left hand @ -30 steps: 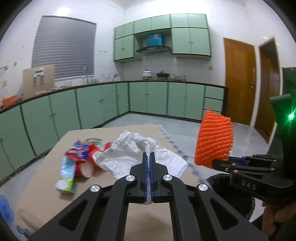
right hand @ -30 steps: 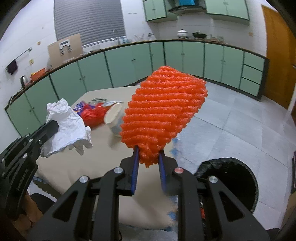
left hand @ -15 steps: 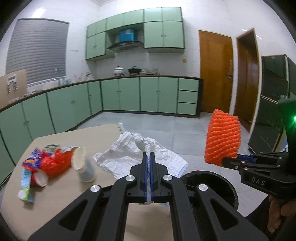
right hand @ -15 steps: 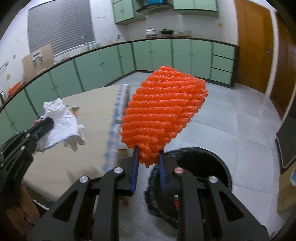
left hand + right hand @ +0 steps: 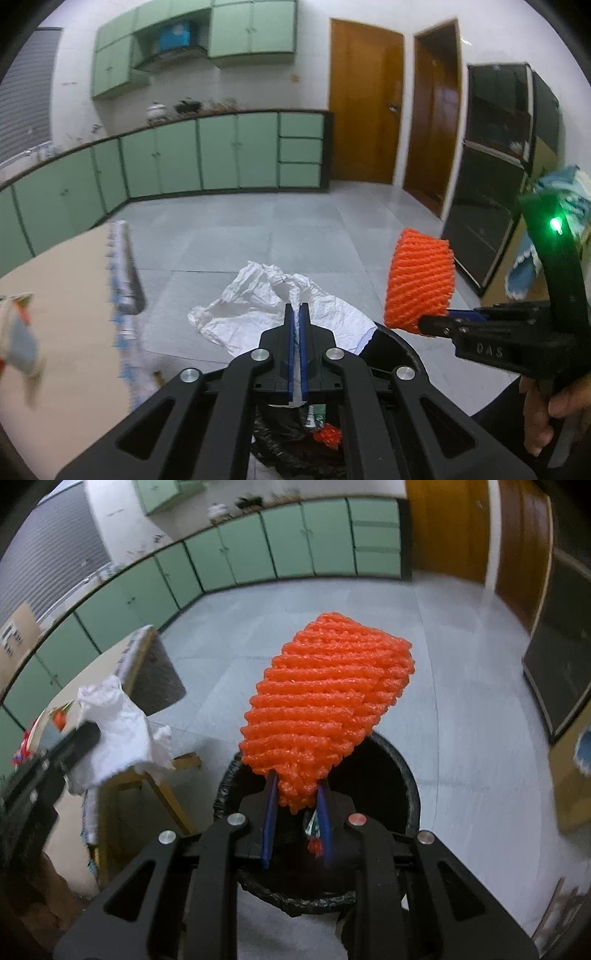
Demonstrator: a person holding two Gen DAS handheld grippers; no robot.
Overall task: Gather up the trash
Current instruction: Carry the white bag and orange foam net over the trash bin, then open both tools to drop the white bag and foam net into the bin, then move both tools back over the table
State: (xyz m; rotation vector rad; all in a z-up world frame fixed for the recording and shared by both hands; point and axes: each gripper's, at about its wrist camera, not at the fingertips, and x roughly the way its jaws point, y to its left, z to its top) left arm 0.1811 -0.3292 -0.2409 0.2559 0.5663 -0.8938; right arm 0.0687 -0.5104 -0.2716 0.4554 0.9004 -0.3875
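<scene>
My left gripper [image 5: 294, 314] is shut on a crumpled white paper [image 5: 258, 306] and holds it over the near rim of a black trash bin [image 5: 402, 354]. My right gripper [image 5: 297, 786] is shut on an orange foam fruit net [image 5: 325, 709] and holds it above the bin's mouth [image 5: 402, 775]. The net also shows in the left wrist view [image 5: 419, 284], and the paper in the right wrist view [image 5: 114, 723]. Some trash lies inside the bin [image 5: 327, 434].
A beige table [image 5: 62, 306] stands to the left with wrappers [image 5: 18, 339] at its edge. Green kitchen cabinets [image 5: 221, 151] line the far wall. Wooden doors [image 5: 364, 103] and a dark cabinet [image 5: 495, 184] stand to the right. Grey tiled floor surrounds the bin.
Both grippers have swung right, away from the table, with their loads. The paper and the net now hang over the black bin.
</scene>
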